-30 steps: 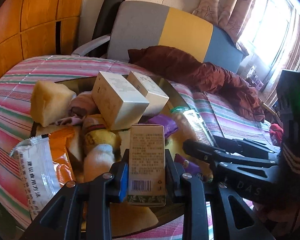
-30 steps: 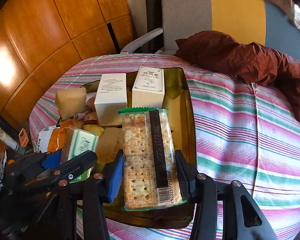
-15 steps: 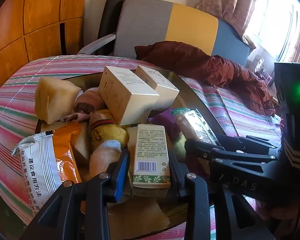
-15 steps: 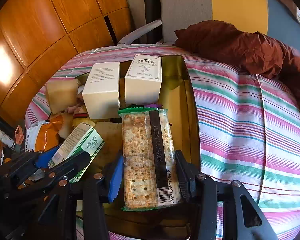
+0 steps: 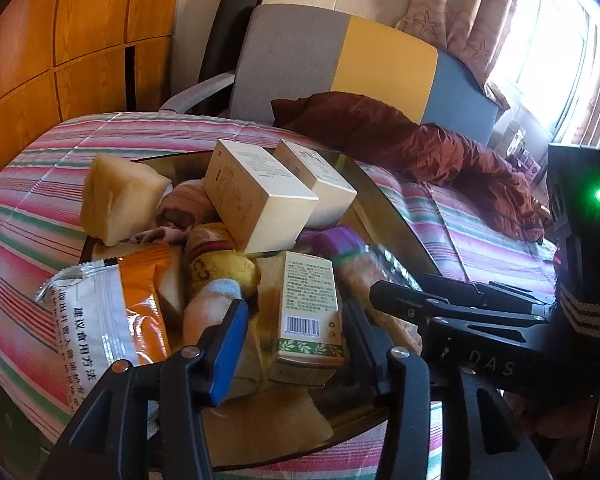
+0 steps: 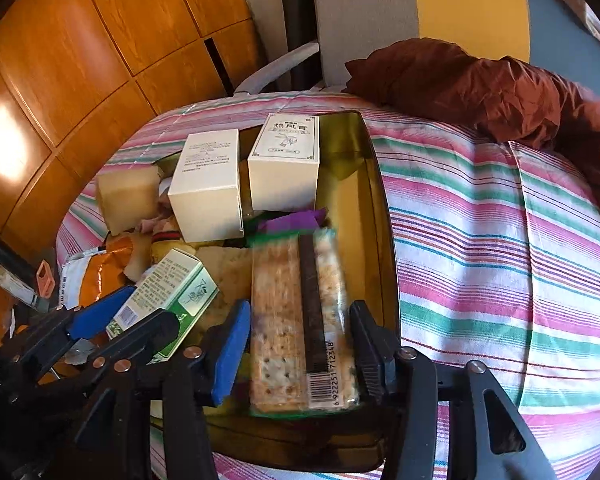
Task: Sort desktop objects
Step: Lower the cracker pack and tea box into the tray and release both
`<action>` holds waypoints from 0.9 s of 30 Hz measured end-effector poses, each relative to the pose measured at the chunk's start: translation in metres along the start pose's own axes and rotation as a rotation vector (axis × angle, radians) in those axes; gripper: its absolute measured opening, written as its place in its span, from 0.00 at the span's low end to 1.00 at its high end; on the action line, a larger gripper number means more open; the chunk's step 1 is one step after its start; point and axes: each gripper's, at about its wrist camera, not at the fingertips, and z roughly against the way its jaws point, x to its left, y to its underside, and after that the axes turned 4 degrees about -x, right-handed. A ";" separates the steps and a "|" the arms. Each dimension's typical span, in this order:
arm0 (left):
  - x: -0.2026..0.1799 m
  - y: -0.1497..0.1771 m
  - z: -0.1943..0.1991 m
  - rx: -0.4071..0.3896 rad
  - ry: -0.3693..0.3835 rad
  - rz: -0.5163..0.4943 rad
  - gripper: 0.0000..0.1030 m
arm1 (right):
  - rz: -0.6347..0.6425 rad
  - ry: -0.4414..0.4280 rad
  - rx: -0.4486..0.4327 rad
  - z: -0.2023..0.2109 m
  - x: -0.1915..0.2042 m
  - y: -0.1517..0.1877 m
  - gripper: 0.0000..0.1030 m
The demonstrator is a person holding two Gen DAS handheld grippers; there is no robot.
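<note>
My left gripper (image 5: 294,332) is open around a green-and-white carton (image 5: 307,312), which rests in the gold tray (image 6: 384,248); the jaws stand apart from its sides. The carton also shows in the right wrist view (image 6: 168,292), as does the left gripper (image 6: 116,320). My right gripper (image 6: 300,354) is open around a clear cracker pack (image 6: 300,320) that lies in the tray's right side. The right gripper shows in the left wrist view (image 5: 404,300), above the cracker pack (image 5: 364,276).
The tray also holds two white boxes (image 6: 208,188) (image 6: 286,164), a yellow sponge (image 5: 120,200), socks (image 5: 216,268), an orange-and-white packet (image 5: 100,312) and a purple item (image 6: 296,220). Around it lies a striped cloth (image 6: 480,240), with a brown garment (image 6: 480,84) and a chair (image 5: 332,52) behind.
Both grippers moved down toward the tray and opened. The carton and the cracker pack left the jaws and now rest in the tray.
</note>
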 end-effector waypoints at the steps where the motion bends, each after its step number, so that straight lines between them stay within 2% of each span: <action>1: 0.002 0.000 0.002 -0.005 0.003 0.008 0.55 | -0.002 -0.004 -0.006 0.002 0.000 0.000 0.56; 4: 0.006 -0.001 0.008 -0.017 0.006 0.022 0.58 | 0.000 0.003 -0.022 0.008 0.002 0.000 0.62; 8: 0.008 -0.001 0.014 -0.036 0.014 0.033 0.59 | 0.003 0.013 -0.036 0.015 0.003 0.003 0.62; 13: 0.015 -0.006 0.044 -0.138 0.017 0.046 0.61 | 0.071 0.016 -0.084 0.031 0.019 0.005 0.62; 18: 0.035 -0.010 0.067 -0.185 -0.050 0.067 0.68 | 0.125 -0.085 -0.077 0.029 0.046 0.003 0.62; 20: 0.042 -0.011 0.072 -0.192 -0.088 0.075 0.80 | 0.158 -0.119 -0.064 0.024 0.060 0.005 0.64; 22: 0.047 -0.014 0.075 -0.196 -0.116 0.089 0.80 | 0.179 -0.154 -0.046 0.017 0.072 0.007 0.67; 23: 0.049 -0.016 0.076 -0.193 -0.136 0.093 0.80 | 0.191 -0.152 -0.040 0.014 0.075 0.009 0.67; 27: 0.049 -0.018 0.077 -0.179 -0.177 0.091 0.80 | 0.186 -0.039 -0.023 0.007 0.066 0.014 0.65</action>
